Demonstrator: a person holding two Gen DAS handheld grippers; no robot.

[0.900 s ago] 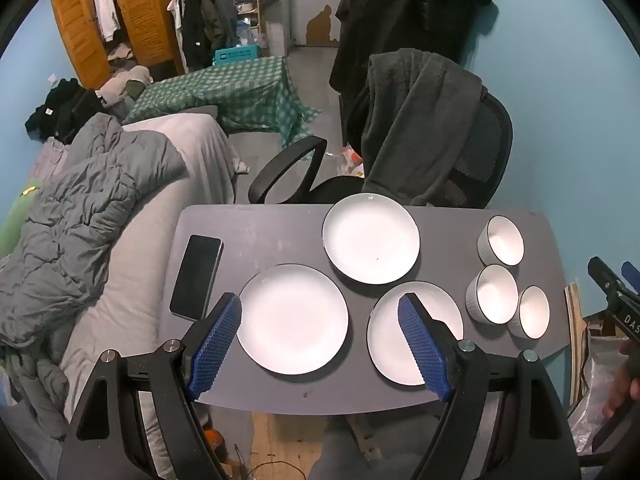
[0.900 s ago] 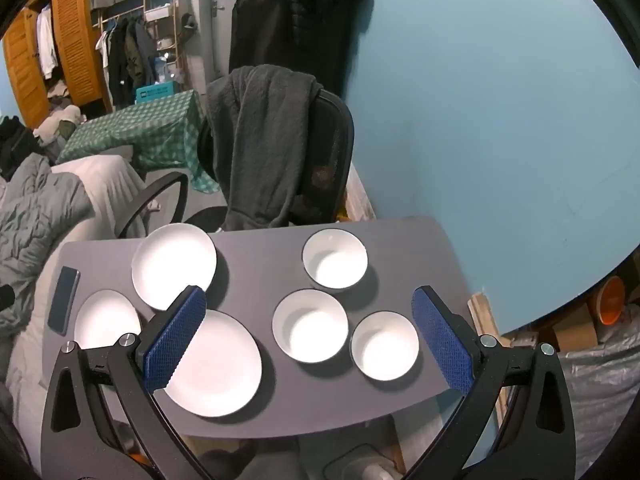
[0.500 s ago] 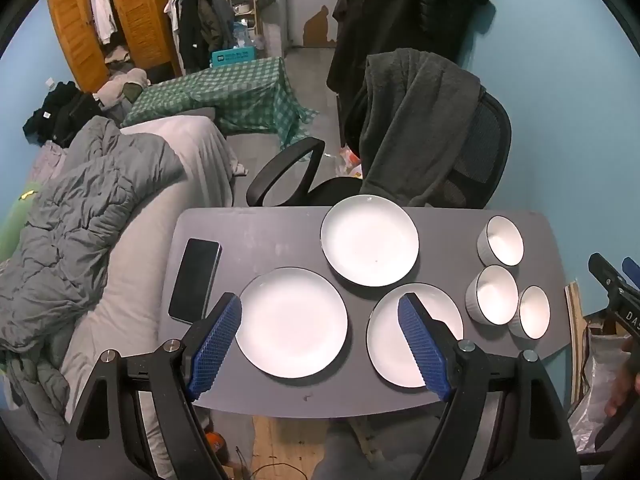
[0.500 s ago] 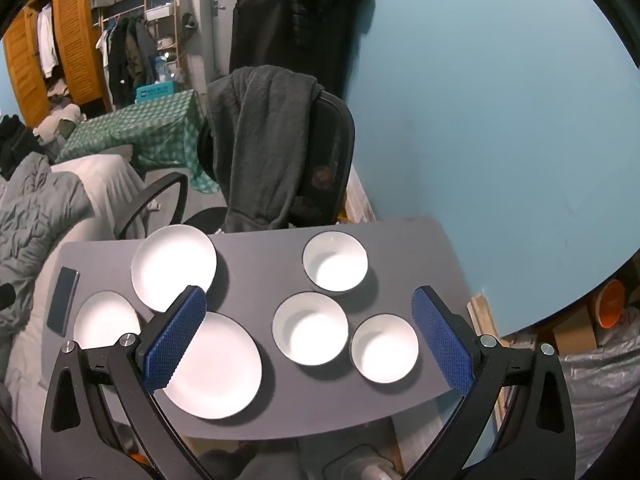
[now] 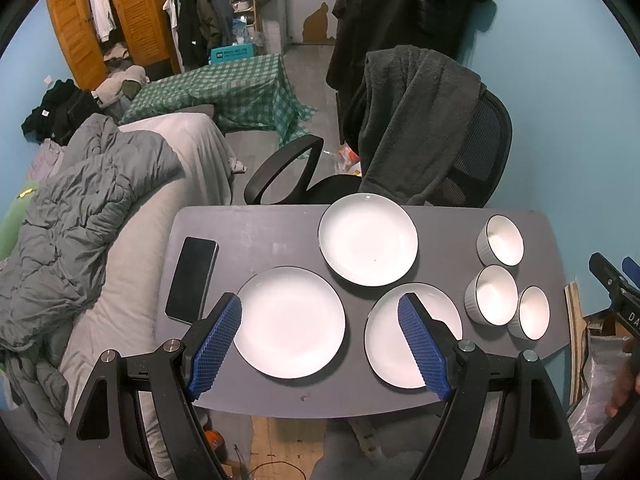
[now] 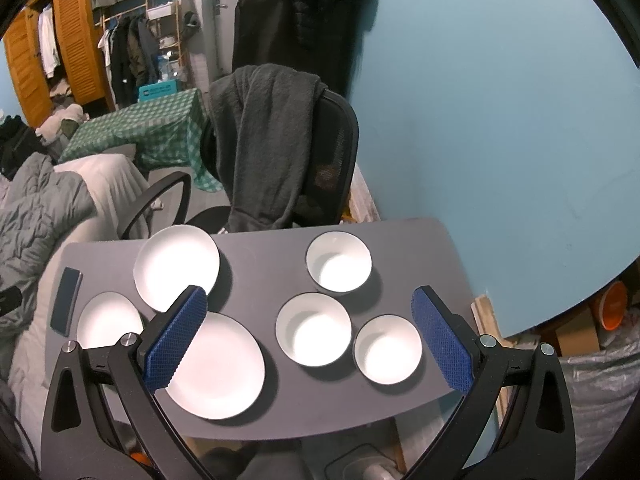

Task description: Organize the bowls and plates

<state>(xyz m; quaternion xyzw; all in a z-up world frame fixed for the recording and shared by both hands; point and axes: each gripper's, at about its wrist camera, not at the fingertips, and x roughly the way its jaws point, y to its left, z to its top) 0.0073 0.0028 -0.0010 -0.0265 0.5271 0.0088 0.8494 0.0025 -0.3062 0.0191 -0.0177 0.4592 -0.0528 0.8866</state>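
Three white plates lie apart on the grey table (image 5: 260, 236): a far plate (image 5: 368, 239), a near left plate (image 5: 289, 322) and a near right plate (image 5: 404, 334). Three white bowls cluster at the right: a far bowl (image 6: 338, 261), a middle bowl (image 6: 313, 328) and a near bowl (image 6: 387, 349). My left gripper (image 5: 320, 346) hovers open above the near plates, holding nothing. Above the bowls, my right gripper (image 6: 306, 336) hangs open and empty. In the right wrist view the plates show as far plate (image 6: 176, 268), near left plate (image 6: 109, 320) and near right plate (image 6: 218, 368).
A black phone (image 5: 192, 280) lies at the table's left end. Behind the table stands an office chair (image 5: 472, 152) draped with a grey garment. A bed with a grey quilt (image 5: 80, 216) adjoins the left side. A blue wall lies to the right.
Both grippers have stayed open and nearly still; the left wrist view has crept slightly back from the table. Plates and bowls have not moved.
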